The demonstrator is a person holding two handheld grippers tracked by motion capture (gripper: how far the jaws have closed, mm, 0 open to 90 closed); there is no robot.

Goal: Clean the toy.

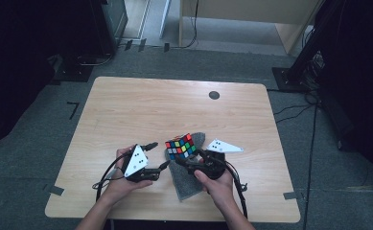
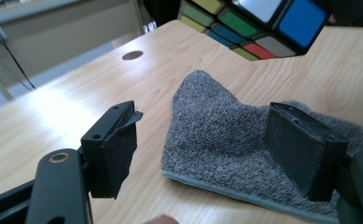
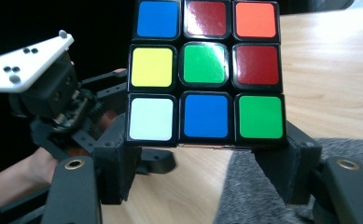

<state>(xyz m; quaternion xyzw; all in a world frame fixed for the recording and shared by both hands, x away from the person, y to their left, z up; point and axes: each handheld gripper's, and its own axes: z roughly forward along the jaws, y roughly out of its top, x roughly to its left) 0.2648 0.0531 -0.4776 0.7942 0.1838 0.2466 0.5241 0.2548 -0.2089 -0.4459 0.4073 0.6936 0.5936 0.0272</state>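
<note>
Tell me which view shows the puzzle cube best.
The right gripper view: the puzzle cube shows one full face between that tool's jaws. The high view shows it small, the left gripper view just a corner.

No legible text anywhere — perhaps too blurred for small print

The far half and left side of the table (image 1: 126,105) lie bare, so a hand could pass freely there. Near the front edge, the grey cloth (image 1: 186,179) and the raised cube (image 1: 180,146) stand between the 2 grippers, crowding that gap.
</note>
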